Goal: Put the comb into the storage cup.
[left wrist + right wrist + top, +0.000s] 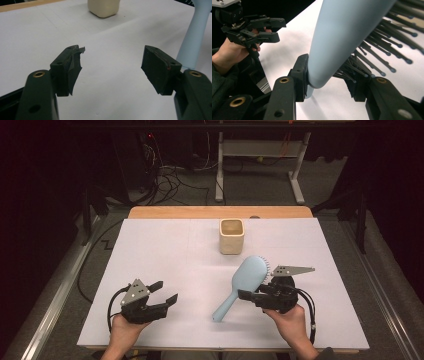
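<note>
A light blue hairbrush (248,272) lies at a slant right of the table's middle, its handle pointing to the lower left. My right gripper (248,296) is shut on it where the head narrows toward the handle. In the right gripper view one pad presses the smooth blue back of the hairbrush (342,32) and the other pad sits in the dark bristles, with the right gripper (328,80) closed round it. My left gripper (167,291) hovers at the lower left, open and empty. In its own view the left gripper (113,58) has bare table between the jaws and the brush handle (192,42) to the right.
A beige square cup (231,236) stands upright at the back centre of the white sheet (165,245), also seen as the cup (103,7) ahead of the left gripper. The wooden table edge (220,212) runs behind it. Cables and desk legs lie beyond.
</note>
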{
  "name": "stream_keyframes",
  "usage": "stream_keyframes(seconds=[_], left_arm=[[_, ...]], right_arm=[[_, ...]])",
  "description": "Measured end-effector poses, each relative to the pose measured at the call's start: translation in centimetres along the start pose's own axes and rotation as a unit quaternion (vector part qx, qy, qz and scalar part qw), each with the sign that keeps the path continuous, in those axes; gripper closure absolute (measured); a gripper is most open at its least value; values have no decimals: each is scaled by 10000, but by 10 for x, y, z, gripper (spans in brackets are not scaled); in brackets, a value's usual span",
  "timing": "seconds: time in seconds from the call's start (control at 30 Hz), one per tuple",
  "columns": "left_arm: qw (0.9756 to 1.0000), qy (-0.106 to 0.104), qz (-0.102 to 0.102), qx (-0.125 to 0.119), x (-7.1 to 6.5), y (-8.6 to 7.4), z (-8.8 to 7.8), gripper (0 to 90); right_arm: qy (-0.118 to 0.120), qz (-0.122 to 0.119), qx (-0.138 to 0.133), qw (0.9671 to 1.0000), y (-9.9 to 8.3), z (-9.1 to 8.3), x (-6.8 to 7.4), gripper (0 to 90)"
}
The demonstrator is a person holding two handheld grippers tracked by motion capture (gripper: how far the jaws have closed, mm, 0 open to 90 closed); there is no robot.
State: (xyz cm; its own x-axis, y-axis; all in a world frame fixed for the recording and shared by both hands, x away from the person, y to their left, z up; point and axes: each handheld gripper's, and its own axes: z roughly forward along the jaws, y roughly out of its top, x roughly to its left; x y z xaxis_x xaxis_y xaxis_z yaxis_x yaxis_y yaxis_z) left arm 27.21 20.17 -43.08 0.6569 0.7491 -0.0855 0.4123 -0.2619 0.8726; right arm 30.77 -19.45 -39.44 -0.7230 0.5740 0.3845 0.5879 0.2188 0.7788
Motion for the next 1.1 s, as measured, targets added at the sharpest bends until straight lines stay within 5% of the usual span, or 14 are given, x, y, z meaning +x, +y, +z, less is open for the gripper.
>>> stream_keyframes(seconds=[0.73, 1.1], left_arm=[[9981, 522, -328, -43, 37, -26, -12, 312], [9973, 687, -224, 124, 36, -31, -9, 311]], right_arm=[[-333, -171, 183, 9991, 14, -9, -1, 580], [-572, -211, 142, 9980, 22, -20, -7, 578]])
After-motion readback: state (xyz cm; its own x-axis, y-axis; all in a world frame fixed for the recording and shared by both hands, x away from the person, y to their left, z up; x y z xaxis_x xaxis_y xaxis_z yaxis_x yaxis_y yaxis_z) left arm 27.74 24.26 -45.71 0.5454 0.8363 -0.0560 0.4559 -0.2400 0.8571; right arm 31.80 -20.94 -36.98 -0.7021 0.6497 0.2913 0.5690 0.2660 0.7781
